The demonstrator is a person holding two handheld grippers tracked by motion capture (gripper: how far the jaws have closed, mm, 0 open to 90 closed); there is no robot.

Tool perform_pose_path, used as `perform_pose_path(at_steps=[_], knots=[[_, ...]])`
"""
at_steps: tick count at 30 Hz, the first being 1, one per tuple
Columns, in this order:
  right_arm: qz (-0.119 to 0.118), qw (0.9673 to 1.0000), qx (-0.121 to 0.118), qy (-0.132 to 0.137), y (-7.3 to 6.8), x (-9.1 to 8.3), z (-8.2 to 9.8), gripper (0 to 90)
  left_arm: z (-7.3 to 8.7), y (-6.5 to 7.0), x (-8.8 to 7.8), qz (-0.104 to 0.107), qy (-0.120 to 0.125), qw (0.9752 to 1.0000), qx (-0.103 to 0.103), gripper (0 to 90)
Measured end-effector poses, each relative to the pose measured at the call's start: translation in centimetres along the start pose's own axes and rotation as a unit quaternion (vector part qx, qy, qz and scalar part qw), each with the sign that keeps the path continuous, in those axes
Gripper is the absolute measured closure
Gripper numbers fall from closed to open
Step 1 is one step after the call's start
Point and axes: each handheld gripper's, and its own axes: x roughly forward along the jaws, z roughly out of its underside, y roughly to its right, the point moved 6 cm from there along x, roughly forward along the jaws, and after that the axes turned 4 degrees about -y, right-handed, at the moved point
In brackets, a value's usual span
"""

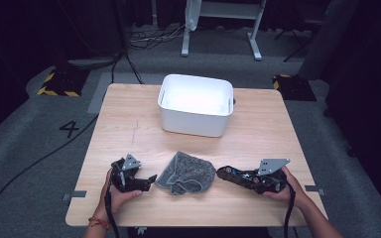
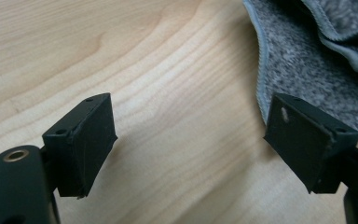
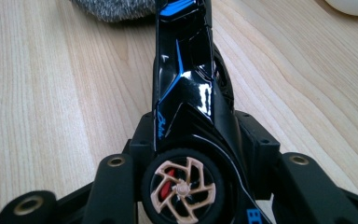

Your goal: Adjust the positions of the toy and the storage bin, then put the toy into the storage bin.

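A white numeral "4" [image 1: 69, 128] is marked on the grey floor [image 1: 25, 148] to the left of the table [image 1: 129, 124]. On the black toy car [image 3: 186, 93], a thin blue cursive word runs along the body but is too small to read, and blue letters at the bottom edge are cut off.

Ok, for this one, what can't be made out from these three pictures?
- Inside of the white bin: in the high view glare washes it out, so its contents cannot be told.
- Toy car: in the right gripper view its front is cut off by the top edge and its rear is hidden by the jaws; in the high view it is too small for detail.
- Grey cloth: in the left gripper view it is cut off by the top and right edges.
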Motion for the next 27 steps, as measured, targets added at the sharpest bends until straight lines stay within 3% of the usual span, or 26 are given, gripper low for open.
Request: perform_pose_path(at_steps=[2, 5, 11, 16, 20, 22, 27], knots=[[-0.001, 1.0, 0.001, -0.001, 0.0, -0.1, 0.1, 57.3, -0.7, -0.1, 0.0, 0.002, 0.006, 1.0, 0.005, 16.7], [-0.002, 1.0, 0.005, 0.0, 0.2, -0.1, 0.3, 57.2, -2.7, 0.2, 0.0, 0.019, 0.015, 0.9987, 0.044, 16.5], [-0.005, 1.0, 0.006, 0.001, 0.2, -0.1, 0.3, 57.1, -7.2, 0.4, -0.1, 0.022, 0.045, 0.9967, 0.064, 16.2], [-0.007, 1.0, 0.006, 0.001, 0.2, 0.0, 0.4, 57.1, -11.8, 1.5, -0.7, 0.033, 0.073, 0.991, 0.108, 16.3], [-0.012, 0.9999, 0.008, 0.004, 0.3, 0.1, 0.6, 57.0, -15.2, 2.4, -0.8, 0.039, 0.089, 0.9875, 0.124, 16.4], [-0.007, 1.0, 0.004, 0.002, 0.2, 0.1, 0.5, 57.1, -16.4, 3.1, -0.6, 0.051, 0.097, 0.9859, 0.127, 16.7], [-0.003, 1.0, 0.004, 0.002, 0.1, 0.1, 0.6, 57.2, -18.7, 4.4, 0.3, 0.052, 0.102, 0.9825, 0.147, 16.9]])
